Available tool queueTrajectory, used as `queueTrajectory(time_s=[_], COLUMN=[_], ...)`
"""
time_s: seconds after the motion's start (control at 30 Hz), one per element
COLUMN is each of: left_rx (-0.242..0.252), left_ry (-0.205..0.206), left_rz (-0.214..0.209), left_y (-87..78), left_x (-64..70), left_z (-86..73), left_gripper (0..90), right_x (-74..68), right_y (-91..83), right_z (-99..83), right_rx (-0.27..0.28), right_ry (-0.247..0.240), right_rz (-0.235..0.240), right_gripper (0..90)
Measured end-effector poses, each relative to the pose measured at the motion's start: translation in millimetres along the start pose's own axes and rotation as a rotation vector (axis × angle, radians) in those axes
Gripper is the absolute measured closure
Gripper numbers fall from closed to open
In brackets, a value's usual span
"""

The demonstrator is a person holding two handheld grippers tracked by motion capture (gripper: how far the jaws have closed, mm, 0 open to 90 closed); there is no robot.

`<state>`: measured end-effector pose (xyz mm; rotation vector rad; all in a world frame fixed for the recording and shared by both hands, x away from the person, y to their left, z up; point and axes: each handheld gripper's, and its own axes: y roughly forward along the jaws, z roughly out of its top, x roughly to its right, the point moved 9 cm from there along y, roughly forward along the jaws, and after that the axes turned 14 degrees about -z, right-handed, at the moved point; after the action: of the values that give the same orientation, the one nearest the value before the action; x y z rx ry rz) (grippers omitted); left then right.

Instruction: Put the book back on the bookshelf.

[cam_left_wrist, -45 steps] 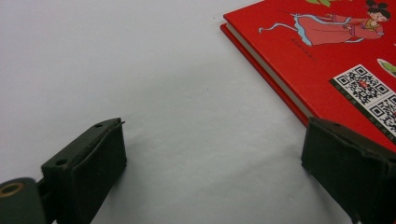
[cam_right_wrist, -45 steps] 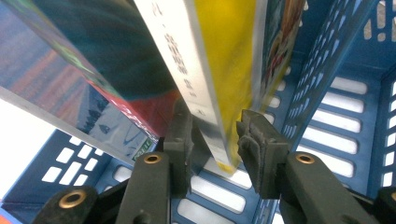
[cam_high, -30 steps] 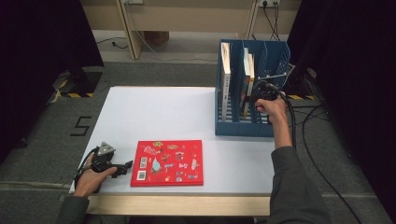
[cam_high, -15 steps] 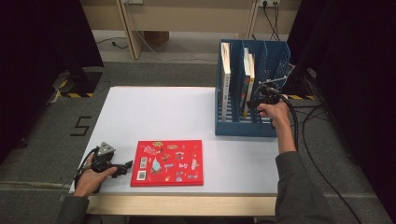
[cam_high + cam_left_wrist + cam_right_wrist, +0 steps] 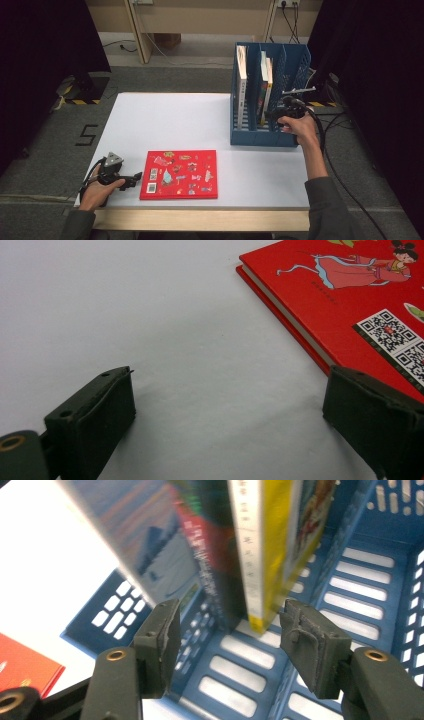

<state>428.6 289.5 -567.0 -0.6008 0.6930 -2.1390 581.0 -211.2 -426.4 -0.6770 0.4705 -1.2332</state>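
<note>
The right tool (image 5: 227, 640), jaws apart, straddles the standing books (image 5: 250, 555) in the blue file rack (image 5: 270, 137). The left tool (image 5: 225, 425), also spread, rests just beside the red picture book's (image 5: 179, 174) corner. Both sit on a white counter (image 5: 165, 120) over grey floor (image 5: 45, 150).

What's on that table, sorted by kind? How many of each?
Books lying flat: 1, the red book.
Books standing in the rack: 3, a white-spined book in one slot and a pair of books in the next.
Racks: 1, the blue file rack.
Claws: 2, left claw, right claw.
Total: 7.
</note>
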Motion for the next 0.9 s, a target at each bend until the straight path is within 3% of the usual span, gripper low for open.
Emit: queueTrajectory(time_s=[0.33, 0.5, 0.63, 0.73, 0.9], left_rx=[0.001, 0.004, 0.004, 0.004, 0.004], left_ry=[0.0, 0.001, 0.001, 0.0, 0.0], left_rz=[0.0, 0.001, 0.001, 0.001, 0.001], left_y=[0.0, 0.2, 0.2, 0.2, 0.2], left_x=[0.1, 0.1, -0.1, -0.1, -0.1], left_z=[0.0, 0.1, 0.1, 0.1, 0.1], left_gripper=[5.4, 5.4, 5.4, 5.4, 5.4], right_x=[-28.6, -41.3, -43.2, -45.8, -43.7], right_y=[-34.9, -42.3, -46.6, -46.5, -37.1], right_z=[-27.5, -46.3, -60.1, -73.2, -94.4], right_rx=[0.04, 0.052, 0.059, 0.065, 0.022], right_ry=[-0.029, -0.034, -0.031, -0.015, 0.002], right_rz=[0.078, 0.128, 0.133, 0.162, 0.163], right_gripper=[35.9, 35.1, 34.3, 34.3, 34.2])
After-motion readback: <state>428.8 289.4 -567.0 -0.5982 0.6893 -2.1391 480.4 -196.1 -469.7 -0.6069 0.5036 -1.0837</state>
